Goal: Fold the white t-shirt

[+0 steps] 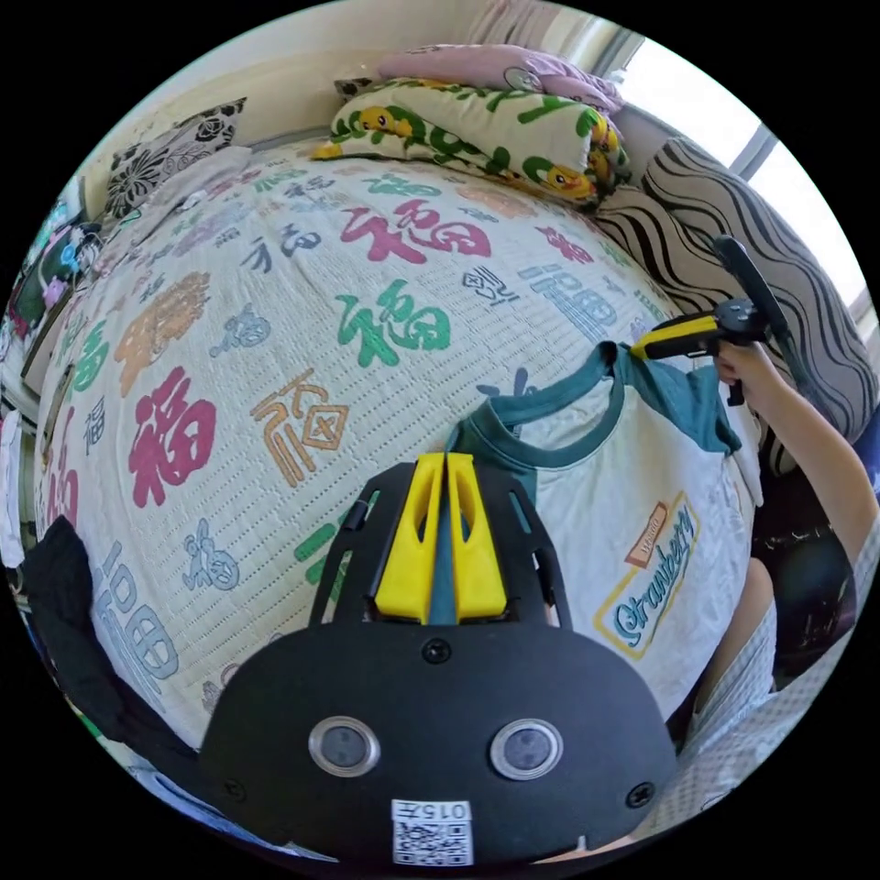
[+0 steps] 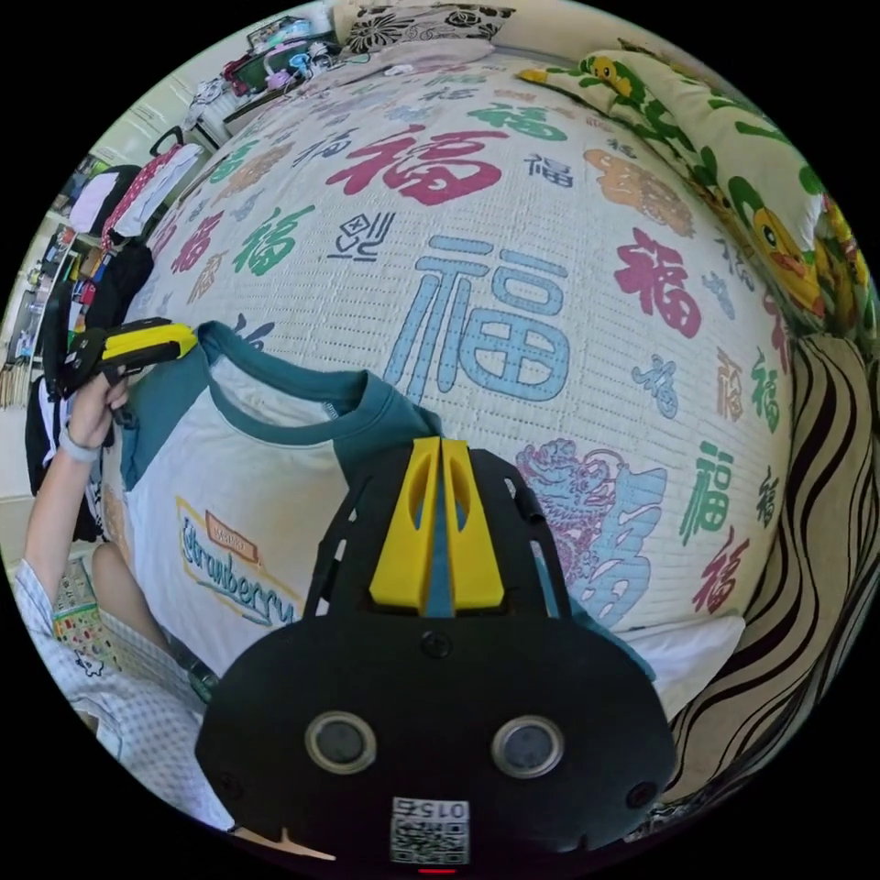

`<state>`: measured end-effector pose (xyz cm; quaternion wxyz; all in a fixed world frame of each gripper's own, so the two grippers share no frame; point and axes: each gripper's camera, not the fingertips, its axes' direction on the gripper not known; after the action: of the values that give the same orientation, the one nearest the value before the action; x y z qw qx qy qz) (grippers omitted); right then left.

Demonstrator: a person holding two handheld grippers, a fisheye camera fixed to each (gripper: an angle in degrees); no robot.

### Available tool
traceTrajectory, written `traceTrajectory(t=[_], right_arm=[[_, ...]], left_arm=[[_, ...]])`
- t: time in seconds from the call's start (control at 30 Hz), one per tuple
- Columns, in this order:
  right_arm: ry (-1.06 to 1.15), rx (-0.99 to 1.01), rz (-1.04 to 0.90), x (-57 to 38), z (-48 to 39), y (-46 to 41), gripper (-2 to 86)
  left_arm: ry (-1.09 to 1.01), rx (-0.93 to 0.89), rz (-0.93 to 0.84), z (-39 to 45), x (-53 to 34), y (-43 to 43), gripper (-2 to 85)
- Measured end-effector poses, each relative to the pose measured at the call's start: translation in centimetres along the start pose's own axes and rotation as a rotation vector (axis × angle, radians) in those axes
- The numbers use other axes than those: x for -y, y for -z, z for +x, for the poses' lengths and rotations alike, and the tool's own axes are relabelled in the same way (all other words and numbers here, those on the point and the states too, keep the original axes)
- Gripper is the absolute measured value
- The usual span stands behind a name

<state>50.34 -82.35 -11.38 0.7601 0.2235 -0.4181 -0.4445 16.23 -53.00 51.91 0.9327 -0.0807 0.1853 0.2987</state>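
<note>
The white t-shirt [image 1: 605, 495] has a teal collar, teal sleeves and a chest print. It is held up by its two shoulders over the near edge of the bed, front facing the person. My left gripper [image 1: 446, 458] is shut on teal fabric at one shoulder. My right gripper [image 1: 642, 348] pinches the other shoulder, a hand on its handle. In the right gripper view the t-shirt [image 2: 229, 477] hangs at the left, my right gripper [image 2: 440, 445] is shut on teal cloth, and the left gripper [image 2: 188, 344] grips the far shoulder.
A bed cover [image 1: 275, 348] printed with large coloured characters spreads behind the shirt. A folded duck-print quilt [image 1: 495, 128] and a pink one lie at the head. Striped cushions [image 2: 807, 568] line one side. Bags and clutter [image 2: 110, 238] stand beside the bed.
</note>
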Motion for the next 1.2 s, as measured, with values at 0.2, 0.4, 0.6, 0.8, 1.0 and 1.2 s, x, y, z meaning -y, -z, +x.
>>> traceTrajectory(t=[0.2,0.4,0.6,0.8,1.0,1.2], right_arm=[[-0.053,-0.067,-0.018,-2.5,-0.2,-1.0,3.8],[0.103,-0.149,0.355,-10.0,-7.2,5.6,3.8],[0.323,0.346,0.188,-9.6,-19.8,-0.5,6.9],[0.206,0.422,-0.053,-8.5,-26.8,-8.6,6.1],[0.178,0.418,0.036,-12.4,-27.6,-9.1,0.9],[0.467,0.536,-0.139,-19.7,-32.1,-10.8,11.2]], left_arm=[[0.035,0.021,0.026,0.1,-2.5,2.5,6.3],[0.135,0.03,0.391,-1.0,-18.0,15.2,6.2],[0.347,0.069,0.401,-1.7,-34.6,17.0,5.0],[0.411,-0.021,0.487,-2.0,-41.8,16.8,3.3],[0.431,-0.026,0.513,-4.5,-42.9,16.9,1.9],[0.521,-0.067,0.616,-5.2,-45.9,18.2,4.4]])
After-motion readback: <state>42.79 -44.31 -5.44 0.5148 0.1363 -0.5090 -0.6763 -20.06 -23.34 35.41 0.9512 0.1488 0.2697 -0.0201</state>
